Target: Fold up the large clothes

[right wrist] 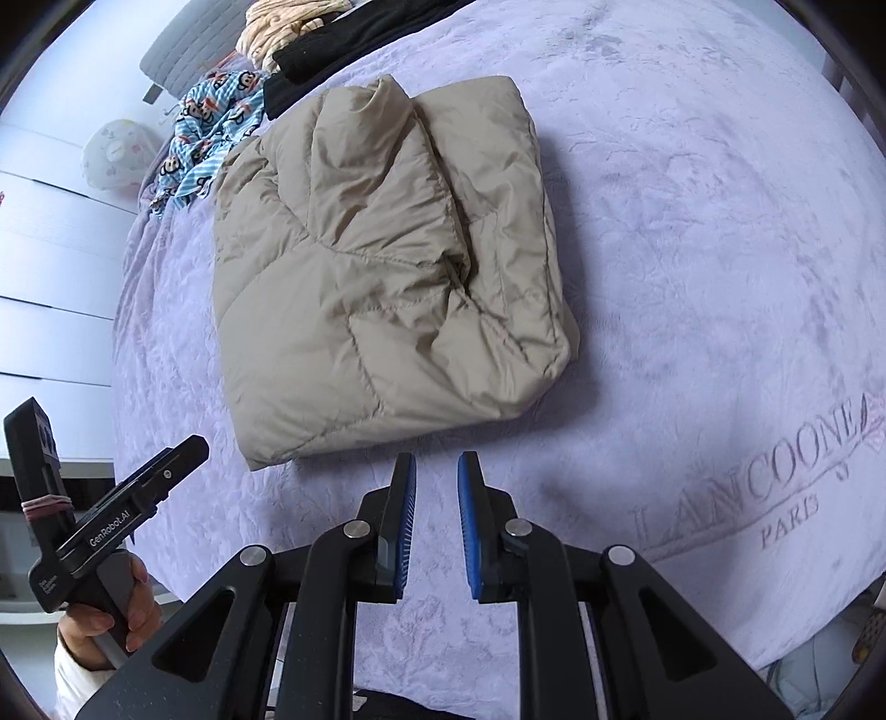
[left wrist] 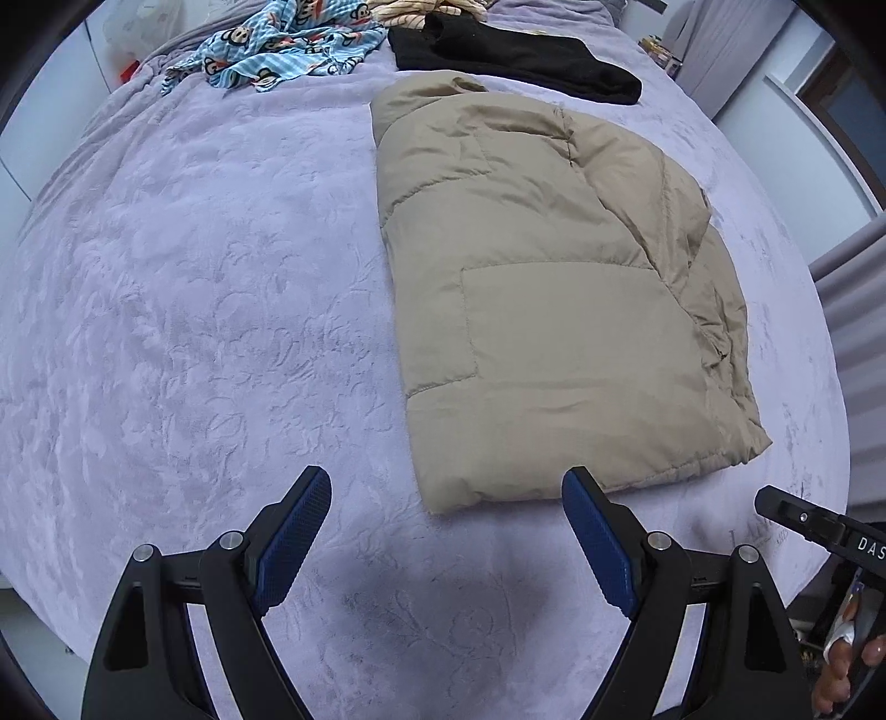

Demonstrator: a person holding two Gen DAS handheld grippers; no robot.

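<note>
A beige quilted puffer jacket [left wrist: 531, 310] is laid on the lilac plush bedspread [left wrist: 194, 304], already folded into a thick oblong with its collar at the far end and its hem nearest the grippers. It is judged light, soft and springy: the padded layers are likely to puff open again, and the smooth shell is probably slippery between pads. A hold is best taken at the stitched hem corners or along a quilting seam, where several layers can be pinched together, not on the bulging middle.

The left gripper [left wrist: 446, 490] is held with its jaws wide apart and empty, just short of the hem's near corner. The right gripper [right wrist: 436, 476] is seen with its jaws nearly together, a narrow gap between them and nothing clamped, just off the same near edge.

Broad bare bedspread is left on either side of the jacket. Beyond the collar, a black garment [left wrist: 515, 55] lies touching or nearly so, with a blue monkey-print cloth [left wrist: 282, 44] beside it, so room is tighter there.
</note>
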